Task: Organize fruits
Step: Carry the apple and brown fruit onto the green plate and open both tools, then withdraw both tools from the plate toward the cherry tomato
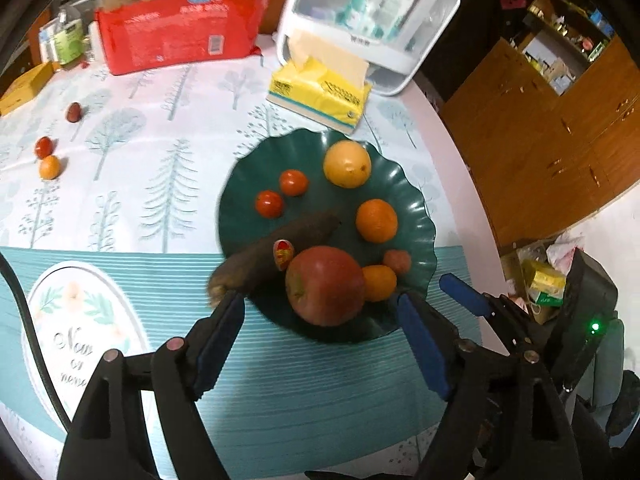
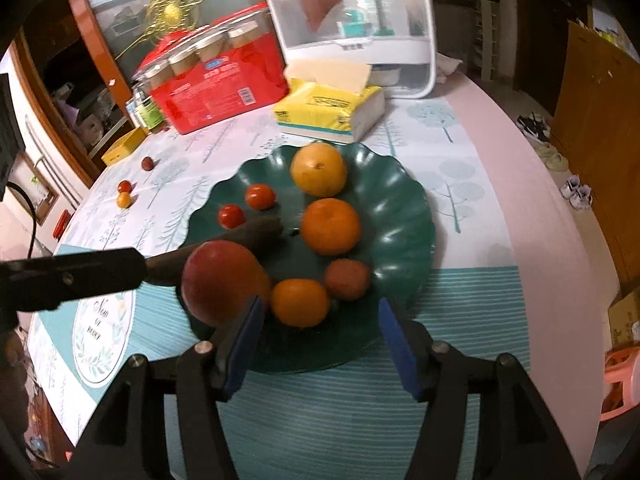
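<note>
Left wrist view: the left tool (image 1: pixel 320 312) hangs spread wide and empty over the near rim of the green plate (image 1: pixel 416 216), where the apple (image 1: pixel 325 285) sits beside the oranges. The right tool (image 2: pixel 318 316) is just as wide, and three small fruits (image 1: pixel 50 160) lie apart on the worktop (image 1: pixel 132 184).

A dark green scalloped plastic plate (image 2: pixel 404 216) was seen on a tablecloth (image 1: pixel 168 184) printed with pale blue-grey trees on white, banded below in teal stripes. On the plate, a red-and-yellow blushed round apple (image 1: pixel 325 285), two bright orange mandarins (image 2: pixel 330 225), a yellow-orange citrus fruit (image 1: pixel 346 163), two red cherry tomatoes (image 1: pixel 269 203) and a dull brown elongated tuber (image 1: pixel 280 246) were shown. Blue pads (image 2: pixel 397 346) were borne on black gripper fingers. A yellow tissue pack (image 2: pixel 330 112) was noted.
</note>
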Action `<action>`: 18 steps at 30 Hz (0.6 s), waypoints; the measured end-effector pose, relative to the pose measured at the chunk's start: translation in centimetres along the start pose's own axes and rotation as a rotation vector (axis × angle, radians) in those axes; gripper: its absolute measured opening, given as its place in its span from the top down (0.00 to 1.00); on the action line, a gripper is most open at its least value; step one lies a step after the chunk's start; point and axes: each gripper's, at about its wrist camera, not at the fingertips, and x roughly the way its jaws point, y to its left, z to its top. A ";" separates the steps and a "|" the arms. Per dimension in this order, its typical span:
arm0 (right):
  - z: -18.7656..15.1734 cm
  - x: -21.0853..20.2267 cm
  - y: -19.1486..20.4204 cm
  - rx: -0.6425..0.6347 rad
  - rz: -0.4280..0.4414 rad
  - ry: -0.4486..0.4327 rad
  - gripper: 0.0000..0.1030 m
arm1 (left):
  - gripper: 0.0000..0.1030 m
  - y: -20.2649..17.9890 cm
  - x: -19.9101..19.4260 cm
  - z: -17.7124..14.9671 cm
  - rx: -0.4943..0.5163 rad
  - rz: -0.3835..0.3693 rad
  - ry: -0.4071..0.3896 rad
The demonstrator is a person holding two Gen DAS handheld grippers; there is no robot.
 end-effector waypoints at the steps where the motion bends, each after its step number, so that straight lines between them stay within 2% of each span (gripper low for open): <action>1: 0.0 -0.2 0.4 -0.010 0.001 -0.004 0.41 | 0.24 0.3 -0.5 -0.1 -0.003 0.000 -0.007; 8: 0.0 -1.3 3.6 -0.045 0.037 -0.019 0.41 | 0.24 4.3 -4.5 -1.9 -0.069 0.032 -0.080; 15: -0.5 -1.5 7.5 -0.055 0.073 -0.010 0.41 | 0.24 8.6 -6.8 -3.4 -0.106 0.079 -0.100; 18: -0.7 -1.4 9.6 -0.056 0.083 -0.008 0.41 | 0.24 10.4 -8.0 -3.7 -0.105 0.073 -0.109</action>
